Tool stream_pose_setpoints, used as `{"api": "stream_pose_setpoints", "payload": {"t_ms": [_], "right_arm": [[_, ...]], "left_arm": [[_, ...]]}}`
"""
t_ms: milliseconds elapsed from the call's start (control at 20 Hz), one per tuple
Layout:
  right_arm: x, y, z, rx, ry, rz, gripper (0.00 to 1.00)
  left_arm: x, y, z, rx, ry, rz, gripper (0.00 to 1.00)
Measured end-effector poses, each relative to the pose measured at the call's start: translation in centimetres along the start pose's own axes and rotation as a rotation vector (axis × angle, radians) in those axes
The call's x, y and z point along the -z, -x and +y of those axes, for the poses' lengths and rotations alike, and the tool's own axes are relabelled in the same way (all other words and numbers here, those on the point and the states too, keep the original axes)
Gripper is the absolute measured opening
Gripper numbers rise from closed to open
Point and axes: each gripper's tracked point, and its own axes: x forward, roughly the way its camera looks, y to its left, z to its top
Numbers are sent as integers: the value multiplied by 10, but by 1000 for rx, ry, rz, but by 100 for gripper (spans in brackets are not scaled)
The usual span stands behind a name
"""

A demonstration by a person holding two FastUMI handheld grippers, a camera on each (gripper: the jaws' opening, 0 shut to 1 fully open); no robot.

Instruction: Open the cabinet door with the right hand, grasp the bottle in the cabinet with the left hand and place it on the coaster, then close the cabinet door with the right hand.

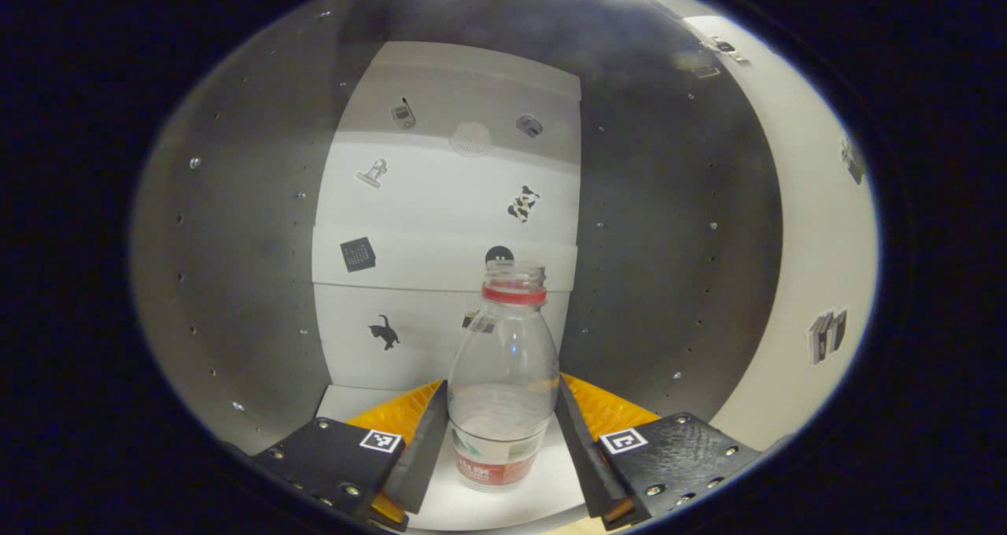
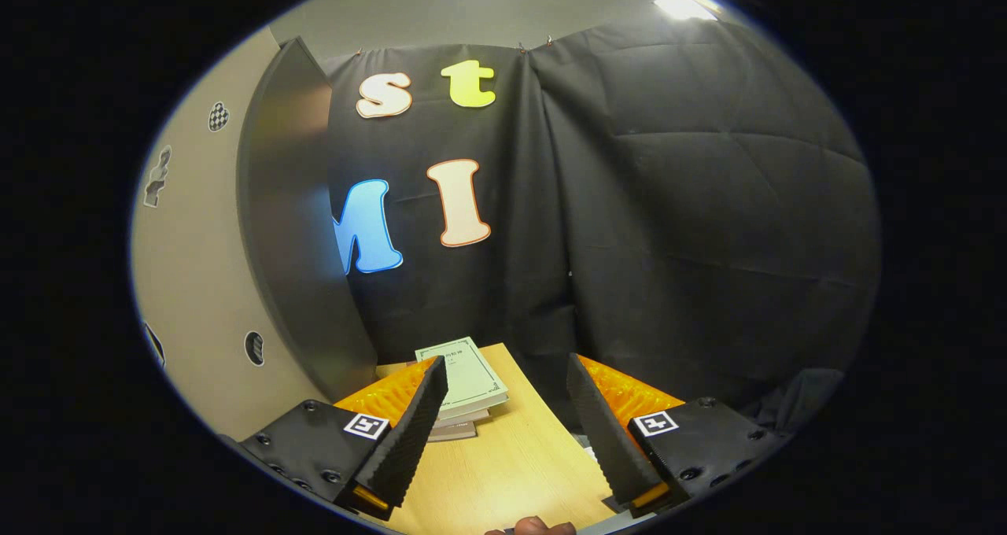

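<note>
In the left gripper view, the clear plastic bottle with a red neck ring and a red-and-white label (image 1: 503, 378) stands upright on the white floor (image 1: 503, 492) of the open cabinet (image 1: 236, 267), uncapped and seemingly empty. It sits between the two fingers of the left gripper (image 1: 502, 433), whose inner faces lie against or just beside its lower body; whether both truly press on it cannot be told. The cabinet's side walls are dull grey, smooth, dotted with small screws and holes, and stand well clear of each finger. Behind the bottle, the white back panel (image 1: 448, 204) carries small dark stickers. Past the right-hand finger, the cabinet's pale front edge (image 1: 818, 267) curves away.

In the right gripper view, the right gripper (image 2: 503, 417) has its ribbed fingers spread apart with nothing between them, over a light wooden tabletop (image 2: 511, 464). Just beyond the left-hand finger lies a stack of thin books, the top one pale green (image 2: 468, 381). Farther to that side, the grey cabinet door (image 2: 291, 228) stands swung open, edge forward.
</note>
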Motion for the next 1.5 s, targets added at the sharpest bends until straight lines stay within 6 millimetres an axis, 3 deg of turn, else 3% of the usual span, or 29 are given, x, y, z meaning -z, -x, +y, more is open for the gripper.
{"api": "stream_pose_setpoints", "payload": {"t_ms": [200,250,400,450,500,550,600,700,750,800,900,1050,1100,1150,1200,1250,1300,1350,1400,1450,1500], "right_arm": [[-1,1,2,-9,-20,-2,97],[-1,2,4,-14,-25,-3,97],[-3,8,14,-38,-24,-14,97],[-2,11,17,-48,-22,-16,97],[-2,15,22,-55,-22,-20,90],[-5,19,26,-64,-24,-35,97],[-9,22,30,-73,-23,-48,97],[-10,31,35,-78,-23,-60,97],[-13,35,38,-81,-27,-69,90],[-14,40,40,-88,-33,-75,97],[-14,47,45,-94,-40,-74,97],[-26,62,47,-69,-66,-110,97],[-29,67,52,-73,-85,-125,90],[-29,72,58,-77,-102,-132,90],[-29,76,61,-78,-116,-130,97],[-26,80,64,-78,-125,-125,97],[-25,84,66,-73,-123,-119,97],[-26,89,70,-77,-122,-121,90],[-25,94,73,-79,-121,-121,90],[-23,98,77,-81,-119,-119,97],[-21,102,78,-79,-112,-112,97]], "left_arm": [[-3,24,-2,1,-7,-13,72],[-5,34,-2,2,-2,-19,77],[-12,71,3,5,0,-40,76],[-13,86,5,3,-2,-45,75],[-14,103,8,1,-6,-49,74],[-13,118,13,-6,-13,-53,73],[-11,137,18,-18,-24,-53,72],[3,181,36,-73,-47,-9,72],[8,204,46,-106,-54,-4,72],[13,225,55,-139,-56,-2,72],[28,267,79,-206,-44,4,72],[70,322,124,-319,5,10,74],[89,340,138,-357,26,15,74],[110,358,154,-399,38,19,74],[129,372,169,-443,29,10,75],[150,389,179,-475,12,20,72],[170,400,186,-491,-13,31,72],[191,408,191,-500,-33,45,75],[209,413,193,-496,-37,59,72],[225,416,195,-488,-27,63,72],[237,419,194,-481,-9,63,77]]}}
